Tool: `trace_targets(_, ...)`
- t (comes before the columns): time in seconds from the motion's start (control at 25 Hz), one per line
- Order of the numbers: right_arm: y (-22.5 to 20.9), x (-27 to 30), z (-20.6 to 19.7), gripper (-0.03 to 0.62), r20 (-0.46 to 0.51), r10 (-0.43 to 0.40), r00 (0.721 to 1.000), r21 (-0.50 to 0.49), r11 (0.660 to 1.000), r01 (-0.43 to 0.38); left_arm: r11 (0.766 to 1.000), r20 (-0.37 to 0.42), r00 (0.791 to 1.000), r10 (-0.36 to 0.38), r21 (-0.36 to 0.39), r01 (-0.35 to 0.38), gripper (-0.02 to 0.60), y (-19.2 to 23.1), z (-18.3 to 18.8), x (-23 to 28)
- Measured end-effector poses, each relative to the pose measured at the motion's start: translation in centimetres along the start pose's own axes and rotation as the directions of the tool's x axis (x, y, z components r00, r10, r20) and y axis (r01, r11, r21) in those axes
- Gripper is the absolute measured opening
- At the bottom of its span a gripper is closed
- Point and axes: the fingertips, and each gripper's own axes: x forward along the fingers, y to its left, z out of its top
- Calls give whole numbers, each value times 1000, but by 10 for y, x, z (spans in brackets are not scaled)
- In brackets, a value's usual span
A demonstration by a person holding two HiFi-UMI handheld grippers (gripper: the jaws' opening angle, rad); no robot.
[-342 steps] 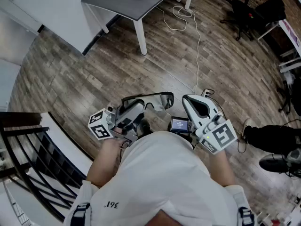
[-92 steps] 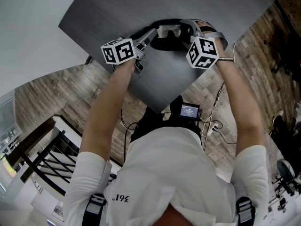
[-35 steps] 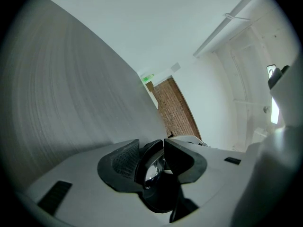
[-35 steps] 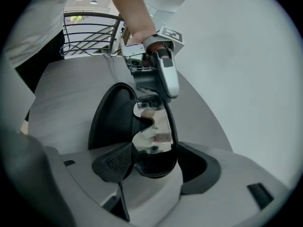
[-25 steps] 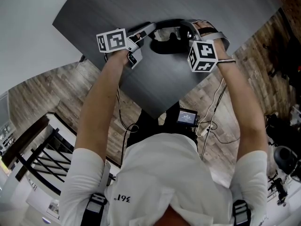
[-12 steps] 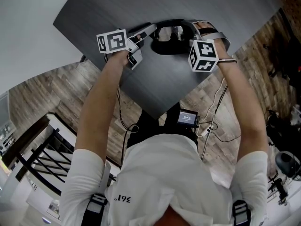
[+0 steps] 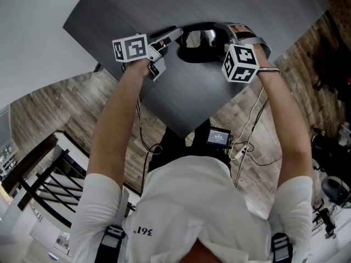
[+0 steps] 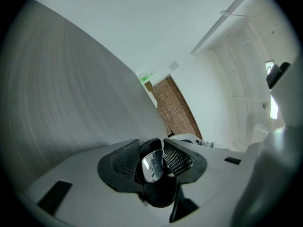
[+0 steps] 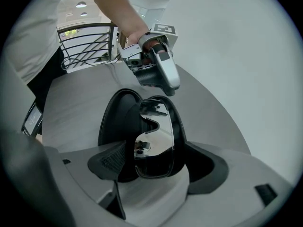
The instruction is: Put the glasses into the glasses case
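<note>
My left claw (image 8: 151,161) is pinching the glasses (image 9: 155,143) by one end. In the left gripper view its two ribbed pads (image 8: 124,161) sit close on either side of the frame's corner, with a mirrored slice of lens showing between them. My right claw (image 9: 156,167) is at the other end, and its jaws are opening. They stand wide with the lens and frame between them, but neither pad touches the glasses on that side.

The glasses are dark-framed, with a single wrap-round reflective lens. They lie lengthwise over the black oval glasses case (image 9: 113,122), which sits flat on the grey tabletop (image 7: 181,100). In the right gripper view the frame runs along the case's right-hand rim, and most of the dark case shows to the left of the lens. Whether the glasses already rest on the case or are held just above it I cannot tell.

From the head view, both my arms reach forward over the tabletop. The claws face each other with the glasses and case between them — each claw's marker cube (image 7: 130,47) is turned up toward the camera. The left claw lies nearly level; the right one tips steeply down. Beside the tabletop's near corner is wooden floor (image 7: 60,100), and a small screen (image 7: 221,137) shows at my waist.
</note>
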Motion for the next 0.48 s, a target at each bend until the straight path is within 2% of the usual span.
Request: trace_targets(0.48,-3,-8,-3,364,23,-10,1000,82,997,8,998,12,1000,24,54,-25,173,-3,6,-5)
